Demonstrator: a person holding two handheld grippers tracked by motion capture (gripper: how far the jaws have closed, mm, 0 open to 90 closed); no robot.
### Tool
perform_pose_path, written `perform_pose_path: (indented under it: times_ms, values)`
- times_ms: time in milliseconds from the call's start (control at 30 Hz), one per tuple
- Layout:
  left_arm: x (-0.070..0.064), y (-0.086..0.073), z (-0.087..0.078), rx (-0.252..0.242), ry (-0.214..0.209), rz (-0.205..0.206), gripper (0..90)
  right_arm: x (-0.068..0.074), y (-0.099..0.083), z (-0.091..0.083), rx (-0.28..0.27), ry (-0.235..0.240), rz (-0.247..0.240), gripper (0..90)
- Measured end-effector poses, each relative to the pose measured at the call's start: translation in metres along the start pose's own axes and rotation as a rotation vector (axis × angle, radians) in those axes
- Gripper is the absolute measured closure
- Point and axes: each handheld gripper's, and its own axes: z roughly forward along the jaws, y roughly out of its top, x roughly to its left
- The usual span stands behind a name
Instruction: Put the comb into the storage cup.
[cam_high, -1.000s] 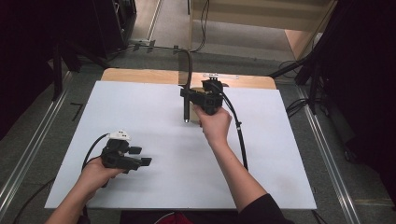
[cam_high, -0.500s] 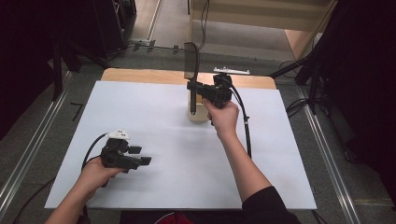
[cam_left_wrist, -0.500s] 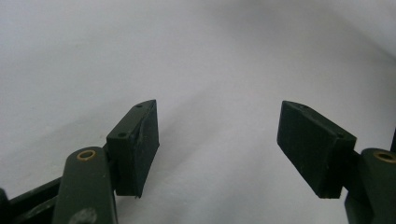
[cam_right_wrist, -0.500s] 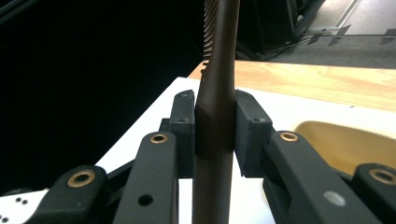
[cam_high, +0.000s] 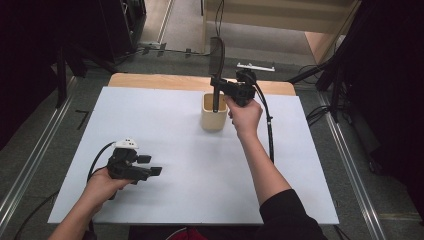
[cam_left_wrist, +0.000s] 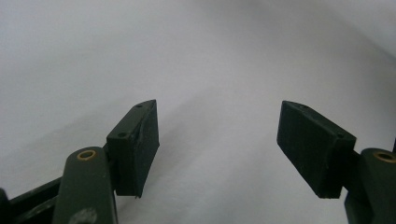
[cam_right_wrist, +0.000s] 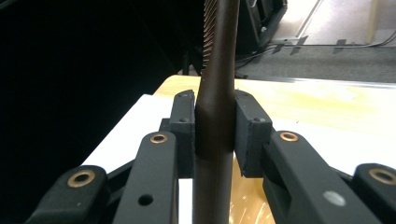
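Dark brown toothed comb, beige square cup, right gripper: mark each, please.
Dark brown toothed comb (cam_high: 217, 52): high view, toothed upper end.
Beige square cup (cam_high: 212, 121): high view, front wall.
Right gripper (cam_right_wrist: 214, 133): right gripper view, between jaws clamping the comb's handle.

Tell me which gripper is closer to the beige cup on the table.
Right. The right gripper holds a dark comb upright directly over the cup; the left gripper sits open, apart, near the table's front left.

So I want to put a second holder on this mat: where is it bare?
The white mat is bare between the left gripper and the beige cup, along its whole left side, and right of the person's right forearm. It is crowded only at the cup, where the right gripper holds a dark hairbrush upright over it.
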Motion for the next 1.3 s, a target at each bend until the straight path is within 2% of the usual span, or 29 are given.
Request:
perform_pose_path:
  times_ms: [167, 300, 533, 833, 1133, 1300]
  values:
    - [0.0, 0.0, 0.0, -0.001, 0.006, 0.002, 30.9, -0.001, 0.005, 0.004, -0.018, -0.054, 0.0, 70.4]
    - [0.0, 0.0, -0.002, -0.015, 0.007, 0.006, 30.9, -0.002, 0.008, 0.009, -0.012, -0.065, -0.008, 70.4]
    - [-0.001, 0.0, -0.001, -0.002, 0.005, 0.01, 30.9, -0.006, 0.012, 0.015, -0.043, -0.117, -0.025, 70.4]
    - [-0.002, 0.001, -0.002, -0.017, -0.003, 0.015, 30.9, -0.014, 0.011, 0.027, -0.043, -0.164, -0.015, 70.4]
    - [-0.002, 0.001, -0.002, -0.019, -0.006, 0.014, 30.9, -0.015, 0.0, 0.036, -0.021, -0.169, -0.012, 70.4]
    - [-0.003, 0.001, -0.002, -0.015, -0.006, 0.018, 30.9, -0.018, -0.005, 0.035, -0.034, -0.163, -0.006, 70.4]
